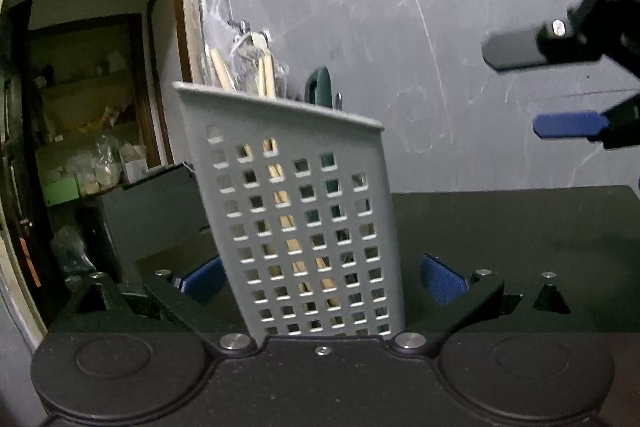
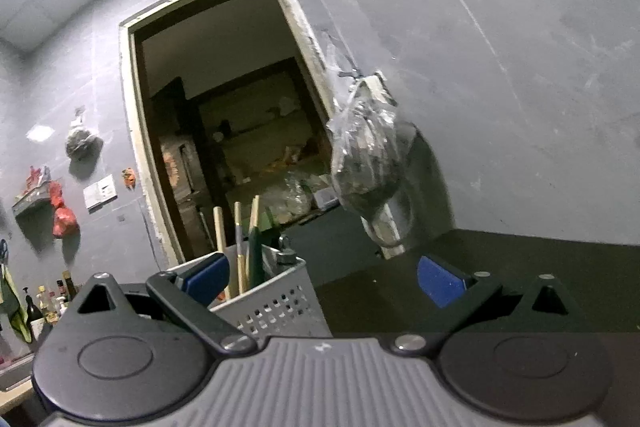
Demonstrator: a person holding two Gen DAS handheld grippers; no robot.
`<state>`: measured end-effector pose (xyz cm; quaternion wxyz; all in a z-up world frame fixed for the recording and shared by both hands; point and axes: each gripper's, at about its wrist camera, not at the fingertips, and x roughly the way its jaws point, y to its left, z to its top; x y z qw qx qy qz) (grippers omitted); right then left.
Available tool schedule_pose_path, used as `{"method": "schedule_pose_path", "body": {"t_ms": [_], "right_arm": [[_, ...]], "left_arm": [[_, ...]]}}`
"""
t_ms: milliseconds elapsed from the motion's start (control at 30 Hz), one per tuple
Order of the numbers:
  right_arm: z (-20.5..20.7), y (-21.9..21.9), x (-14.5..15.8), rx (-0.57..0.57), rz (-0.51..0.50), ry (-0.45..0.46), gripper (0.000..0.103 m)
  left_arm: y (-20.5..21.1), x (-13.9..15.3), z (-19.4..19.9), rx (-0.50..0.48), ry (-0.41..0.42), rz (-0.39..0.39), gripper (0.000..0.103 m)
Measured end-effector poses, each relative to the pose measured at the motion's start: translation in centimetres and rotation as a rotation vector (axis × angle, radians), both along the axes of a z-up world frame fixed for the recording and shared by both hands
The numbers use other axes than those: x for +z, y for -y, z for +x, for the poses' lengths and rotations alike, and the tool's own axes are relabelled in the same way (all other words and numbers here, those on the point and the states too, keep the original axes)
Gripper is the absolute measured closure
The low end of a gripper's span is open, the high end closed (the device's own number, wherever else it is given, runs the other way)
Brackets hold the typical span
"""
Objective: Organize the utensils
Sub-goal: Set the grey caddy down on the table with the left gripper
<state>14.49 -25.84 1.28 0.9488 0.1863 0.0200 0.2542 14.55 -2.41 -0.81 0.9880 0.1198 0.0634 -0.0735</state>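
Standing nearest the left wrist camera, the left gripper (image 1: 320, 279) has its jaws spread wide, one blue pad to each side of the grey perforated utensil holder (image 1: 304, 219); neither pad appears to press on the holder, so nothing is held. The holder sits on the dark table (image 1: 520, 227), leaning a little in this view, though the lens may exaggerate that. Wooden handles (image 1: 267, 77) and a green handle (image 1: 320, 85) stand up out of its top, along with something metal too small to identify. Beyond and to the right, the right gripper (image 1: 548, 91) hangs above the table, jaws wide apart and empty, well clear of the holder.

From the right wrist camera, the table surface past the holder shows no loose utensils. In judgement, the sorting looks finished or close to it: the visible utensils are all in the holder. Whether any remain outside both views cannot be told.
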Motion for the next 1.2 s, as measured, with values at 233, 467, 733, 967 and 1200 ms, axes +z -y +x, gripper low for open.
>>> {"method": "schedule_pose_path", "body": {"t_ms": [233, 467, 733, 967, 1200], "right_arm": [[-1.8, 0.6, -0.5, -0.036, -0.002, -0.042, 0.0], [-4.5, 0.1, -0.5, -0.063, -0.059, -0.056, 0.0], [-9.5, -0.8, 0.1, -0.046, -0.176, -0.076, 0.0], [-14.5, -2.2, 0.3, -0.063, -0.296, -0.066, 0.0], [-18.8, -3.0, -0.8, -0.068, -0.332, -0.067, 0.0]], "left_arm": [[-1.1, 0.1, -3.6, 0.028, 0.024, 0.018, 0.001], [-3.8, 1.6, -7.9, 0.026, -0.003, -0.084, 0.001], [-7.0, 3.0, -12.9, 0.022, -0.164, -0.289, 0.001], [-6.1, 2.9, -17.5, 0.06, -0.158, -0.252, 0.001], [-5.0, 2.9, -21.6, 0.046, -0.103, -0.197, 0.001]]}}
